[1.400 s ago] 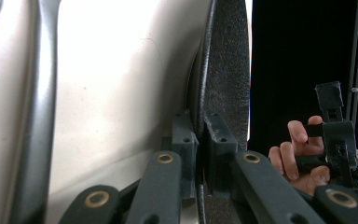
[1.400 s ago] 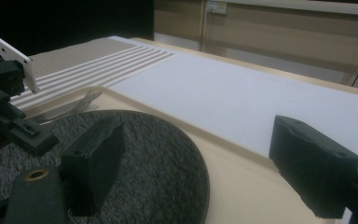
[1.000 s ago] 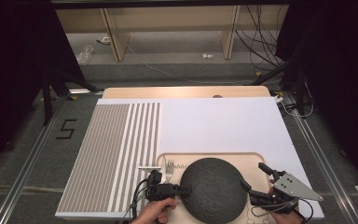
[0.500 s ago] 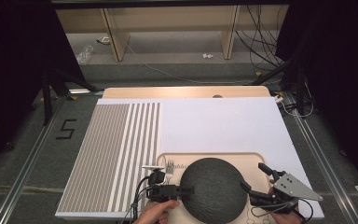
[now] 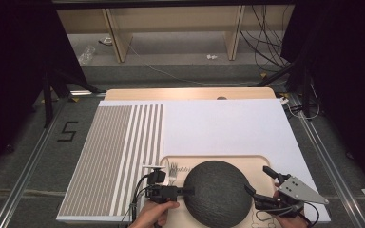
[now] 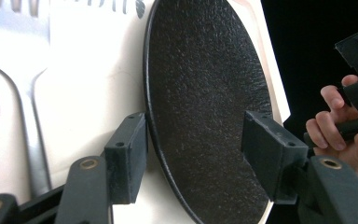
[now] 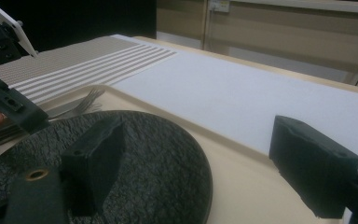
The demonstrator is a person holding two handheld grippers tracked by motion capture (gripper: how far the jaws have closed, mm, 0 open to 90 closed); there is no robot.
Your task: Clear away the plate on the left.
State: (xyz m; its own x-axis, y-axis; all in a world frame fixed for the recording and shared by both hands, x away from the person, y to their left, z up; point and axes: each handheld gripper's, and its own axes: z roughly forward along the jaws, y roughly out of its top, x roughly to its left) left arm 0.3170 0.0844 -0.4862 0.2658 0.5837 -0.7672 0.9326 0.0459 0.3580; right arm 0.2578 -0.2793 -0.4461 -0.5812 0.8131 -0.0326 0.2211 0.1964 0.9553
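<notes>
A dark, rough-textured round plate point(image 5: 217, 192) lies on a cream tray point(image 5: 209, 159) at the table's near edge. My left gripper point(image 5: 184, 192) is at the plate's left rim. In the left gripper view the plate point(image 6: 200, 93) has its rim between the wide-apart jaws of the left gripper point(image 6: 196, 158), one jaw beside the rim and one over the plate; it is open. My right gripper point(image 5: 260, 183) stands open at the plate's right side. In the right gripper view the right gripper point(image 7: 203, 163) has one jaw above the plate point(image 7: 140, 154) and the other above the tray point(image 7: 242, 163).
A metal fork point(image 5: 172, 171) lies on the tray left of the plate, close to the left gripper; it shows again as the fork point(image 6: 28, 93) and the fork point(image 7: 81, 105). A white mat point(image 5: 223, 126) with a grey striped part point(image 5: 114, 152) covers the table beyond.
</notes>
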